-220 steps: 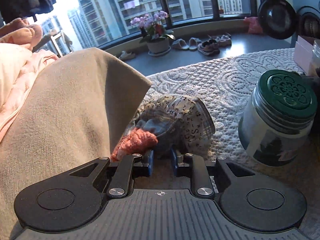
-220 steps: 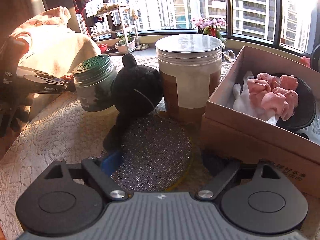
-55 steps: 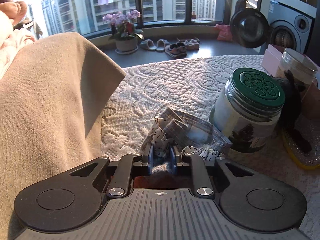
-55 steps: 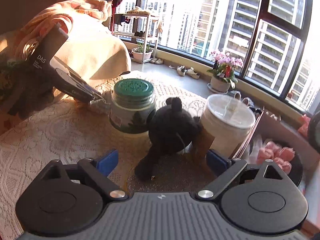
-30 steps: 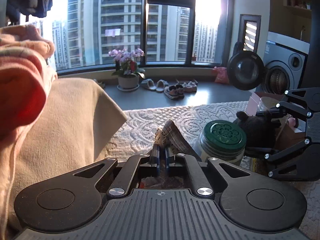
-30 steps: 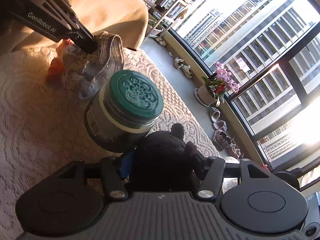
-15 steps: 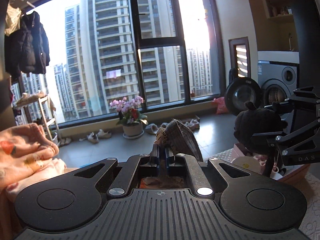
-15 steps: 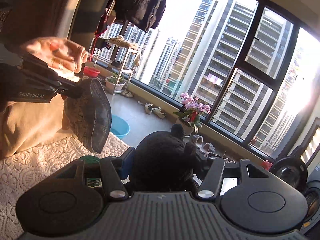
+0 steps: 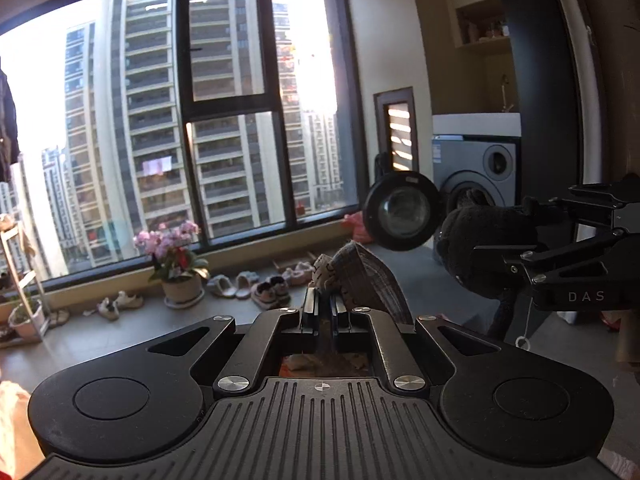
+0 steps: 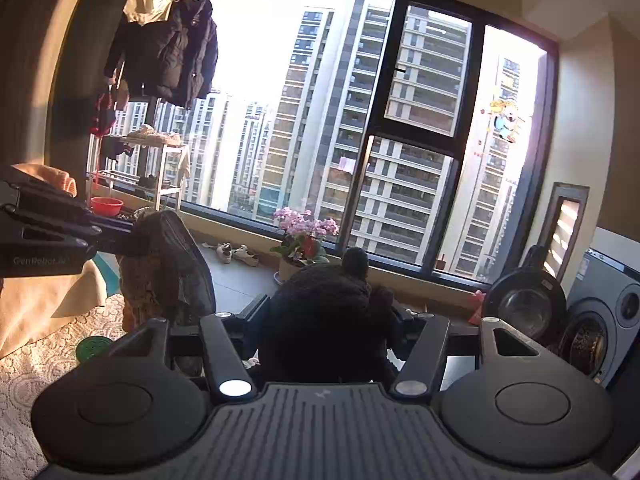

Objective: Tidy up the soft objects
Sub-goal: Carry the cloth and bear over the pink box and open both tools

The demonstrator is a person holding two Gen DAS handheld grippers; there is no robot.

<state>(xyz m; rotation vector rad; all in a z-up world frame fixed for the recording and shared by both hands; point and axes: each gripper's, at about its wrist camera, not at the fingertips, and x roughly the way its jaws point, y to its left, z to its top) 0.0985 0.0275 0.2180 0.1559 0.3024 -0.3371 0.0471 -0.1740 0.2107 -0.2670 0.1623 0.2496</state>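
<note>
We hold both soft things clear of the tabletop [image 10: 36,352] to carry them off: left tongs [image 9: 325,304] pinched tight on the cloth [image 9: 360,272] at centre frame, right tongs [image 10: 328,320] half-spread, clamping the plush [image 10: 324,320].

Both units same build: matte black housing, ribbed grey-black deck at the bottom of each wrist view with a small crosshair mark at its front edge. Two round lobes flank the deck, each with a shallow circular recess. Angled linkage bars run forward from the lobes, silver round-head screws at the pivots.

Left gripper [image 9: 325,306]: slim black fingers [image 9: 310,307] with flat pads. Faint "GenRobot.AI" lettering on its side in the right wrist view.

Right gripper [image 10: 326,320]: wider black linkage, blue-edged fingers [image 10: 256,312]. White "DAS" lettering on its side body, small silver screws along the bars.
</note>
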